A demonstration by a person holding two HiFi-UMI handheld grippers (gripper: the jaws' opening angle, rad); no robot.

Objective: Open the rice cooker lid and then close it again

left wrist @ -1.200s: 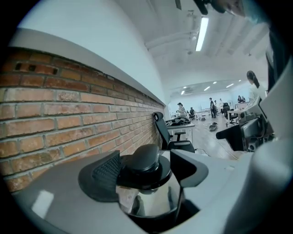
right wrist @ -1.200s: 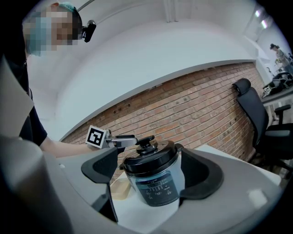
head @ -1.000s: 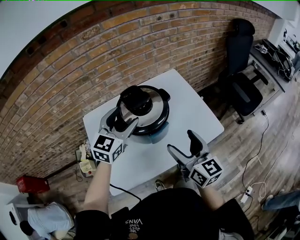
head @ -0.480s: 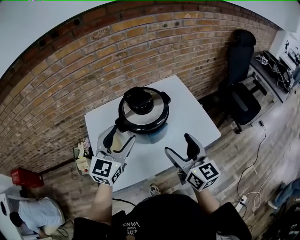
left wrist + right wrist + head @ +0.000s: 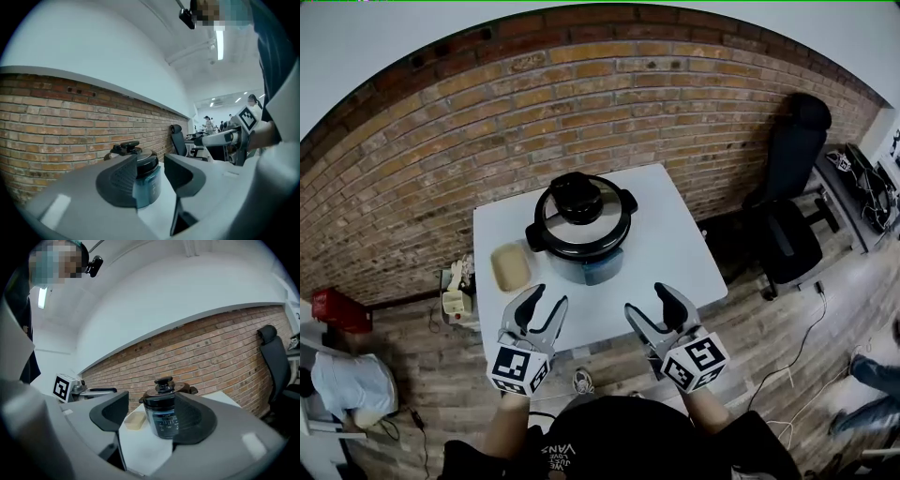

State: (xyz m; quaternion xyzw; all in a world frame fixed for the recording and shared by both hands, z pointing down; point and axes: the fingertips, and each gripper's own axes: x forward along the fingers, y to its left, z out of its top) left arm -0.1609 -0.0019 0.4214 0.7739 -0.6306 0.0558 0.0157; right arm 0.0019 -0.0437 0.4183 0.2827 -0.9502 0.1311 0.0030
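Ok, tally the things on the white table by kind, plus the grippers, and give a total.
Rice cooker: 1
Beige dish: 1
Grippers: 2, left gripper and right gripper, both empty, jaws apart though they have just been closing partway
Total: 4

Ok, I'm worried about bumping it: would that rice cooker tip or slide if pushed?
Likely slides, not tips: the rice cooker looks squat and broad, flat on the smooth white table. Its bulky body and metal lid suggest weight, so a light nudge probably won't shift it.
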